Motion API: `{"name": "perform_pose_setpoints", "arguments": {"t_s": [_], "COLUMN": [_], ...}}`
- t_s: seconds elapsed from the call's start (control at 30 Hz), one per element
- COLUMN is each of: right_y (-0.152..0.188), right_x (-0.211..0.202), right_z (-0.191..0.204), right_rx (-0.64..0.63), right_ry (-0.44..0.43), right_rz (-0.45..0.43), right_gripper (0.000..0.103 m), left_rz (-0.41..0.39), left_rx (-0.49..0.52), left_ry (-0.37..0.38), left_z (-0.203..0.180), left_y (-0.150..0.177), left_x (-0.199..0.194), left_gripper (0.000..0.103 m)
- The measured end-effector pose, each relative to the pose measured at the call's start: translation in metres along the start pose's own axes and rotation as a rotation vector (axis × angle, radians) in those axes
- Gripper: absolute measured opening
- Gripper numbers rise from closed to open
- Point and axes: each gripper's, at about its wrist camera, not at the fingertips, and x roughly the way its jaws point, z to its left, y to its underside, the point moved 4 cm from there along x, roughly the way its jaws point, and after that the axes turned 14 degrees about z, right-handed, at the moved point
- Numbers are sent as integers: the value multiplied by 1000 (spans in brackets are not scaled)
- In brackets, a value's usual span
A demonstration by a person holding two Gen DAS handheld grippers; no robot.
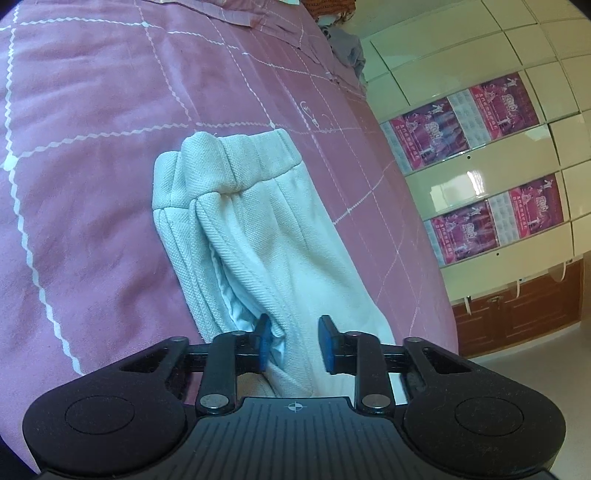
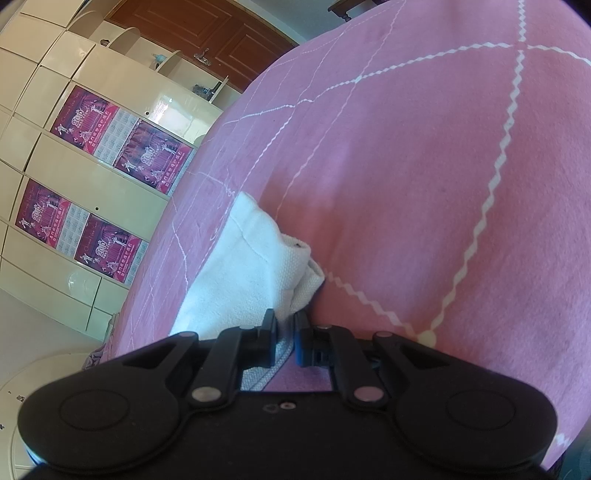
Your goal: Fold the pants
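Note:
The white pants (image 1: 258, 229) lie folded lengthwise on the pink bedspread (image 1: 92, 184), with the elastic waistband at the far end. My left gripper (image 1: 295, 343) is open, its blue pads either side of a fold of the pants at the near end, not pinching it. In the right wrist view the pants (image 2: 251, 266) lie bunched on the bedspread (image 2: 424, 184). My right gripper (image 2: 286, 341) is nearly closed on a thin edge of the white fabric.
A cream cabinet wall with purple posters (image 1: 480, 147) stands beyond the bed edge; it also shows in the right wrist view (image 2: 103, 166). Brown wooden doors (image 2: 207, 29) are behind. More bedding (image 1: 343, 44) is piled at the far end of the bed.

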Motion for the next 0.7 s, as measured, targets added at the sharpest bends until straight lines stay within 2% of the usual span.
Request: {"name": "perform_pose_setpoints", "arguments": {"t_s": [0.1,0.17,0.2,0.23,0.3,0.33,0.37,0.4,0.43,0.5,0.63,0.67,0.7], "right_y": [0,0,0,0,0,0,0,2,2,2,2,3,2], "right_x": [0,0,0,0,-1,-1,-2,-2,-2,-2,-4,-4,-5], "right_z": [0,0,0,0,0,0,1,1,2,2,0,1,1], "right_rx": [0,1,0,0,1,2,3,3,4,5,11,10,9], "right_ry": [0,-1,0,0,-2,-2,-3,-3,-3,-6,-14,-12,-11], "right_rz": [0,0,0,0,-1,-1,-2,-2,-2,-1,-1,-2,-1], "right_gripper": [6,6,6,6,6,6,6,6,6,6,6,6,6], "left_rz": [-14,-17,-23,-41,-92,-104,-80,-28,39,76,52,38,29], "left_rx": [-13,-4,-7,-4,63,110,128,75,-8,-92,-89,-87,-85], "left_ry": [20,24,47,104,202,218,148,76,36,129,123,128,126], "left_z": [4,5,6,5,-2,-2,3,19,41,59,42,37,33], "left_y": [-1,-6,-8,-8,-6,-3,-3,-5,-7,-11,-8,-6,-5], "left_x": [0,6,9,10,5,2,4,10,17,16,4,-1,-5], "left_gripper": [14,13,11,10,9,9,9,9,9,10,13,17,27]}}
